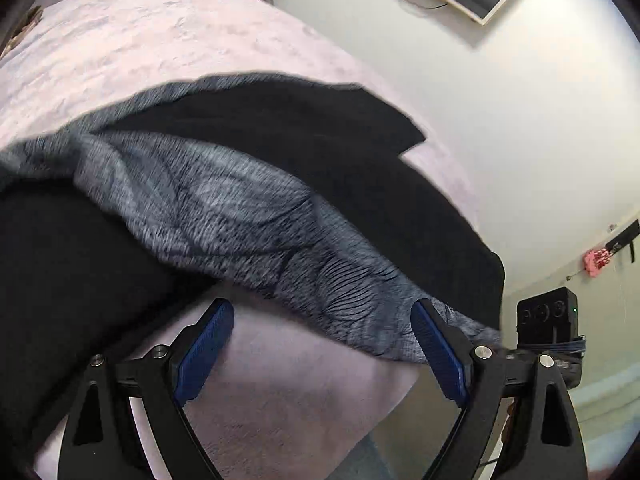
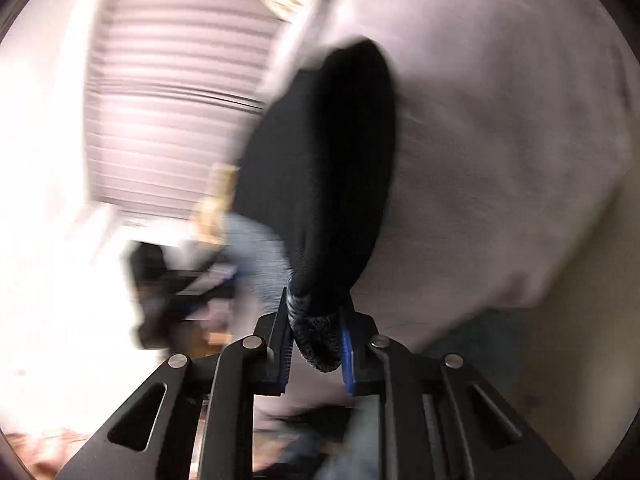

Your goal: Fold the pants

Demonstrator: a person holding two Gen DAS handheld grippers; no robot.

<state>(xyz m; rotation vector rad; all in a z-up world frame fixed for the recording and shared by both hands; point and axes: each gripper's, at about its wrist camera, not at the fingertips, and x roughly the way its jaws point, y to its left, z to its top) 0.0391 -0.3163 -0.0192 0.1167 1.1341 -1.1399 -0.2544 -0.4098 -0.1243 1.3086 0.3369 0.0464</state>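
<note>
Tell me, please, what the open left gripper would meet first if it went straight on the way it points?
Most likely the black pants with grey fleecy lining, whose turned-out lining hangs just ahead of the left gripper. The pale lilac plush bed cover lies beyond, though depth is unclear.

Pants: black outer fabric, grey fleece lining, partly turned over on the bed.

In the left wrist view the pants point(image 1: 224, 208) spread across the picture from 9 o'clock to 4 o'clock; the black outer face lies flat toward 1 o'clock, with a stepped edge near 2 o'clock, and a broad band of grey, ribbed lining is folded back over it, running diagonally down to 4 o'clock. A second black portion fills the 8 o'clock area. In the right wrist view, which is motion-blurred, a black section of the pants point(image 2: 328, 168) rises toward 12 o'clock, its grey-lined edge at 6 o'clock, raised off the bed.
</note>
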